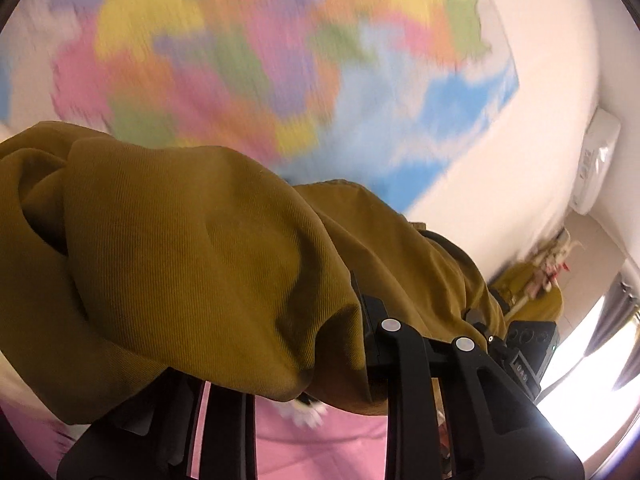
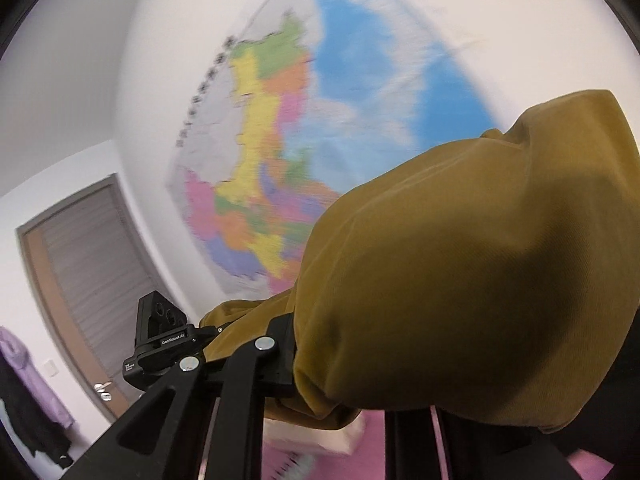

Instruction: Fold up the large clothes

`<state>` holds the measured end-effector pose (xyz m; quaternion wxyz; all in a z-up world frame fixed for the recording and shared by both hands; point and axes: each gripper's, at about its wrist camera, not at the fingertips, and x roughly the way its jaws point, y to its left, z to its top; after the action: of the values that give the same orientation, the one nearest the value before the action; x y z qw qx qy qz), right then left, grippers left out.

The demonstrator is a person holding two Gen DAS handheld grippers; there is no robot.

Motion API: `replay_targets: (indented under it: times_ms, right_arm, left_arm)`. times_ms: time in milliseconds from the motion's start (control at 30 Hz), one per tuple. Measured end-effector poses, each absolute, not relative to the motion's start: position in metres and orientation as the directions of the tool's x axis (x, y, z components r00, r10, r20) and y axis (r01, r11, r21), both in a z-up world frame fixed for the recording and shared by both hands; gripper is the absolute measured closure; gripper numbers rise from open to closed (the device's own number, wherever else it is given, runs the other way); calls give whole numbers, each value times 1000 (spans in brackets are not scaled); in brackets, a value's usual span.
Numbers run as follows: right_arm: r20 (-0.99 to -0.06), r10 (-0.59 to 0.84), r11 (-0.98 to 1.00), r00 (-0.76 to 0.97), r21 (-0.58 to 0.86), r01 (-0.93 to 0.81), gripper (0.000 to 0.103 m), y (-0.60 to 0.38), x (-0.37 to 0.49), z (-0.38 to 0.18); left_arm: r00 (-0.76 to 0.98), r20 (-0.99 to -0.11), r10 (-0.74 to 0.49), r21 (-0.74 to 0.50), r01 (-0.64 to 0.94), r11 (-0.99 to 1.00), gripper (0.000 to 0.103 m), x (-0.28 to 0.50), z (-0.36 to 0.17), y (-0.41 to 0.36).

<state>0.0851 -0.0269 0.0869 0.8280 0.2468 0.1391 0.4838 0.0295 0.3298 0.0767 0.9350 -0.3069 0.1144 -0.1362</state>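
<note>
Step in hand, my read: garment is lifted off the work surface to spread it before the first fold. No fold made yet that I can see.

Left gripper (image 1: 360,344): fingertips buried under the mustard corduroy garment (image 1: 180,260), jaws nearly together and pinching the cloth, which bunches over the left jaw and fills the left and centre of the frame. Right gripper (image 2: 292,356): same story, jaws narrow, clamped on the same garment (image 2: 460,260), cloth ballooning over the right half of the frame.

Both cameras look roughly level at a wall map (image 2: 280,152), so the cloth hangs in the air between the two grippers, above a pink surface (image 1: 320,452) visible at the bottom edge.

Next move likely calls for: pull the two grips apart to tension the held edge, let the cloth hang flat, then lower it onto the pink surface without twisting. How much cloth hangs below I cannot tell.

View differences:
- Left wrist view only: white unit (image 1: 596,160) high on the wall at right, bright window at lower right, and the other gripper's body (image 1: 528,344).
- Right wrist view only: grey door (image 2: 92,280) at left, clothes hanging (image 2: 28,392) at lower left, the other gripper's body (image 2: 160,340).
</note>
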Motion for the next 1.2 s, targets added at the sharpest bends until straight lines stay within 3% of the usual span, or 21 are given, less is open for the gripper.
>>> replay_targets:
  times_ms: [233, 400, 467, 533, 633, 767, 833, 1067, 1200]
  right_arm:
    - [72, 944, 235, 321, 535, -812, 87, 99, 112, 120]
    - [6, 986, 138, 167, 533, -835, 88, 211, 110, 84]
    - [-86, 990, 140, 112, 560, -816, 88, 252, 108, 50]
    - [-250, 968, 177, 30, 594, -785, 88, 299, 102, -9]
    - [-393, 918, 243, -49, 658, -713, 87, 327, 97, -79]
    - [-339, 931, 200, -134, 783, -589, 77, 313, 100, -111]
    - [-360, 923, 214, -136, 774, -596, 68, 305, 97, -104]
    - [-460, 886, 288, -55, 640, -712, 63, 264, 69, -69]
    - [-485, 873, 317, 38, 507, -802, 61, 241, 44, -42]
  left_arm:
    - [993, -68, -97, -528, 47, 848, 81, -11, 111, 438]
    - [997, -29, 70, -491, -75, 868, 81, -52, 67, 536]
    - [990, -65, 124, -513, -140, 847, 81, -62, 27, 570]
    - [966, -198, 169, -538, -251, 805, 80, -63, -36, 604]
    - [927, -357, 117, -614, -327, 718, 77, -61, -120, 637]
    - [946, -309, 100, -679, -293, 672, 71, -77, -151, 644]
    - [941, -323, 106, -675, -307, 671, 69, -78, -150, 645]
    - [888, -420, 184, -586, -421, 692, 60, -65, -126, 613]
    - [840, -447, 307, -458, -510, 729, 43, -71, -116, 582]
